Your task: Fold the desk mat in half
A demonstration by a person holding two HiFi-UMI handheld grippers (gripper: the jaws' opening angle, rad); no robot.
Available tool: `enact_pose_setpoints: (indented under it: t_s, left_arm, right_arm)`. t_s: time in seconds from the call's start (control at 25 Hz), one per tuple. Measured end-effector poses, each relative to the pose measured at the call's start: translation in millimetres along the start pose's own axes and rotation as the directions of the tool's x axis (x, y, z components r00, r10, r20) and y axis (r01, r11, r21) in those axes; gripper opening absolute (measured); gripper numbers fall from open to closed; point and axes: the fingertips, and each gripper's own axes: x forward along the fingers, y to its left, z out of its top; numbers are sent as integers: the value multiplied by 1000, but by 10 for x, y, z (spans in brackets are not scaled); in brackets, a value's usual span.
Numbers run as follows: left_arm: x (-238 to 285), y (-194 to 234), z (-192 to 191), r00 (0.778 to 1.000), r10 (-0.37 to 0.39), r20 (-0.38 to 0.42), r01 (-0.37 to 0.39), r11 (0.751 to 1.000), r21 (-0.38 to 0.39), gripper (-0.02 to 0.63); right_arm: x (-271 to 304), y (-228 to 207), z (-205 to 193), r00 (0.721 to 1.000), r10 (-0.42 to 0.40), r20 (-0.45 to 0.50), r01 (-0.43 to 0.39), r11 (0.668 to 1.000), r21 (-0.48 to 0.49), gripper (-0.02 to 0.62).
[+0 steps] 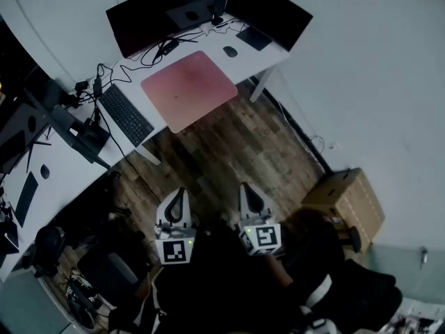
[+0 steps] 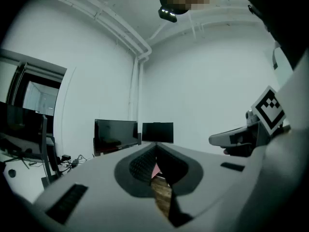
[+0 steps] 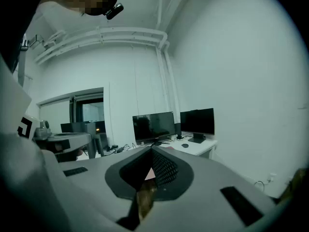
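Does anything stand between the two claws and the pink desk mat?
Nothing visible does. Only wooden floor lies between the left claw, the right claw and the desk mat; the keyboard lies beside it.

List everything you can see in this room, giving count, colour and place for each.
Mat: one, pink, flat and unfolded on the desk's near edge.
Desk: one, white, against the wall.
Monitors: two, black, along the desk's back.
Keyboard: one, black, left of the mat.
Mouse: one, dark, beyond the mat.
Box: one, wooden, on the floor at right.
Floor: brown wood planks.
Left gripper: one, white, shut, empty, short of the desk.
Right gripper: one, white, shut, empty, beside the left.
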Motion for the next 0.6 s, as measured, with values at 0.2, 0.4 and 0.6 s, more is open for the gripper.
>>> enact_pose_setpoints:
  t_s: [0.2, 0.4, 0.6]
  left_arm:
    - [-4, 13, -24, 1000, -4, -7, 4, 1000, 13, 7]
    - [-15, 14, -22, 1000, -8, -4, 8, 1000, 0, 6]
    - [-17, 119, 42, 999, -3, 32, 4, 1000, -28, 11]
  right_arm:
    - [11, 52, 33, 1000, 9, 8, -9, 1000, 6, 6]
    - [-20, 75, 39, 1000, 6, 9, -6, 1000, -3, 6]
    - [-127, 121, 413, 981, 9, 195, -13, 1000, 16, 12]
